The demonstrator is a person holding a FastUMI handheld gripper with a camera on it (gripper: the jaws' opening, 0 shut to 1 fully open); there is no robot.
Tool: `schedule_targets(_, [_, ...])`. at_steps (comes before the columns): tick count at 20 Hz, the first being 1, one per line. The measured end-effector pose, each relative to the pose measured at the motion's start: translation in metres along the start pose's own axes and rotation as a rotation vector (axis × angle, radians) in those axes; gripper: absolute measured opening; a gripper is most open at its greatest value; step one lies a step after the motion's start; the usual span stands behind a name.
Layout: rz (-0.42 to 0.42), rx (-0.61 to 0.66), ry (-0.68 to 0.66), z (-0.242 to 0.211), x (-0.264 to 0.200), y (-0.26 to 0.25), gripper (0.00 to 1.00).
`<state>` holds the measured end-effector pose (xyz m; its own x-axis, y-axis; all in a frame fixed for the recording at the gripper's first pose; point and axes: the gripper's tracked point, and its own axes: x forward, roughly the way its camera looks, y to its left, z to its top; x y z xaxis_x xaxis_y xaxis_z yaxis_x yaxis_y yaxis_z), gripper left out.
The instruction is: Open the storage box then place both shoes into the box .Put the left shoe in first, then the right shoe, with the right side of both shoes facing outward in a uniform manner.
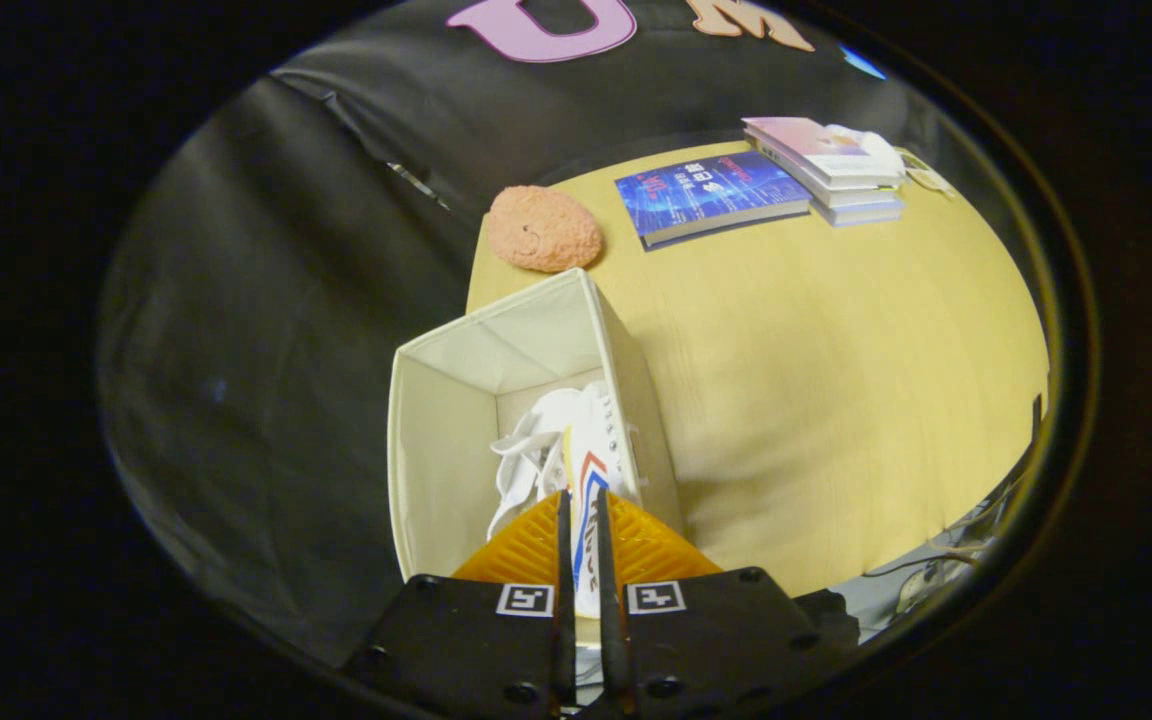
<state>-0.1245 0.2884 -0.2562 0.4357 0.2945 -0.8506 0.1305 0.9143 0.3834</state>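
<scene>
pinching a white lace-up shoe (576, 450), your hand-held gripper (584, 510) is hanging over the open cream fabric storage box (436, 440); releasing crooked risks it catching the rim.

White fabric shoe (586, 455), red-blue striped: heel hidden between tongs (584, 520). Cream fabric storage box (436, 440): near wall hidden behind tongs. Stacked books (836, 170): cover print too small to read.
</scene>
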Motion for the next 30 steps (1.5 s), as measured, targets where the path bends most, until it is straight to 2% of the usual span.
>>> schedule_targets(7, [0.056, 0.050, -0.076, 0.034, -0.020, -0.008, 0.12])
schedule_targets(14, [0.089, 0.056, -0.352, 0.118, -0.072, -0.036, 0.13])
schedule_targets(18, [0.067, 0.001, -0.631, 0.191, -0.141, -0.058, 0.12])
schedule_targets(23, [0.027, -0.076, -1.006, 0.266, -0.255, -0.075, 0.12])
schedule_targets(27, [-0.017, -0.137, -1.196, 0.303, -0.332, -0.090, 0.12])
schedule_targets(30, [-0.077, -0.184, -1.303, 0.328, -0.374, -0.106, 0.12])
